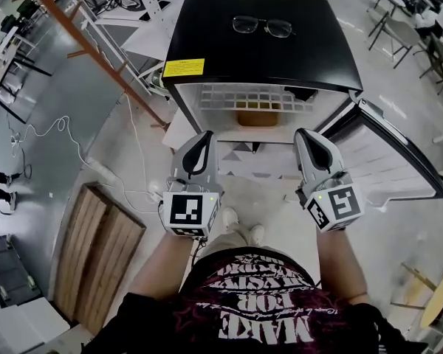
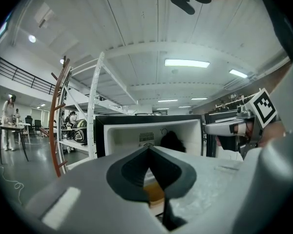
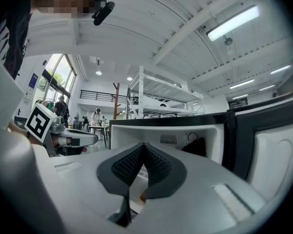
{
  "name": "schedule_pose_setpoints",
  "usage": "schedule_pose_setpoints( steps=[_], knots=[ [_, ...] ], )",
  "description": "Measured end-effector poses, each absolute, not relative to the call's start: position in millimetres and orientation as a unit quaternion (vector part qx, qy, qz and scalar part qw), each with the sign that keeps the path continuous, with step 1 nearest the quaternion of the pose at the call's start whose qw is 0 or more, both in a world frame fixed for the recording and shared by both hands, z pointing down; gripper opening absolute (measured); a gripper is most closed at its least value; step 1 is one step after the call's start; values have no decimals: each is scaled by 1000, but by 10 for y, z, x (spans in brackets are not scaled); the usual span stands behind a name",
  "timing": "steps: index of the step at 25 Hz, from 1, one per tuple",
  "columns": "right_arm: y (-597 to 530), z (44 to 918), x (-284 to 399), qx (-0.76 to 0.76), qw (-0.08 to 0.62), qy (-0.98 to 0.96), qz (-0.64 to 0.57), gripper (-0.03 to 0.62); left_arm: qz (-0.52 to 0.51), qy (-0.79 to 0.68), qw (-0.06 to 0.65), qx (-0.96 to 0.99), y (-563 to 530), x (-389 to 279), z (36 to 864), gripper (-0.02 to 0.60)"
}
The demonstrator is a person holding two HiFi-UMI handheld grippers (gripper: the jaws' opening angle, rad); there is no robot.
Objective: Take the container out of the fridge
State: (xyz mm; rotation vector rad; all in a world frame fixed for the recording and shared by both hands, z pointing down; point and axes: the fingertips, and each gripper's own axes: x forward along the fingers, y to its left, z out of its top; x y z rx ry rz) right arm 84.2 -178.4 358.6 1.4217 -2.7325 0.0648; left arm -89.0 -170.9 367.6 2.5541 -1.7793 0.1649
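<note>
Head view, looking steeply down, shows a tan container [image 1: 257, 117] inside the open fridge [image 1: 207, 28]. It sits at the middle of the compartment, just under a white wire rack [image 1: 251, 98] that covers it from above. The fridge is a small black one standing on the floor, with a pair of glasses [image 1: 262, 26] lying on its top. Its door [image 1: 399, 157] is swung wide to the right. We hold both tools in front of the opening and apart from it. The left gripper [image 1: 206, 136] and the right gripper [image 1: 305, 133] are side by side, pointing roughly level at the compartment, and neither touches the container. Left gripper view shows its dark fingers [image 2: 129, 172] meeting at the tips with nothing between them, the container a tan patch beyond. Right gripper view shows its fingers [image 3: 158, 167] likewise pressed together and empty. We judge the step in hand to be the approach. To do it well, we would part the fingers before they enter the fridge, come in low beneath the rack so nothing catches on its wires, and keep clear of the door. Whether the container wants one gripper or both we cannot tell, since the rack hides most of it. We would then draw it straight out and level, in case it holds something.
</note>
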Motion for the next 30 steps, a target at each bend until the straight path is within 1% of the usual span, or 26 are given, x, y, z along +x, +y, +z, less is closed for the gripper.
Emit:
schedule_pose_setpoints(
  steps=[8,18,30],
  knots=[
    [-1996,3669,738,472,43,-880,21,26,46,-552,7,833,-1927,-895,3656,0],
    [-2077,3842,759,504,54,-861,34,26,50,-523,14,851,-2104,-911,3845,0],
    [-2223,4041,833,514,73,-853,51,26,67,-505,64,858,-2244,-795,4168,0]
  ],
)
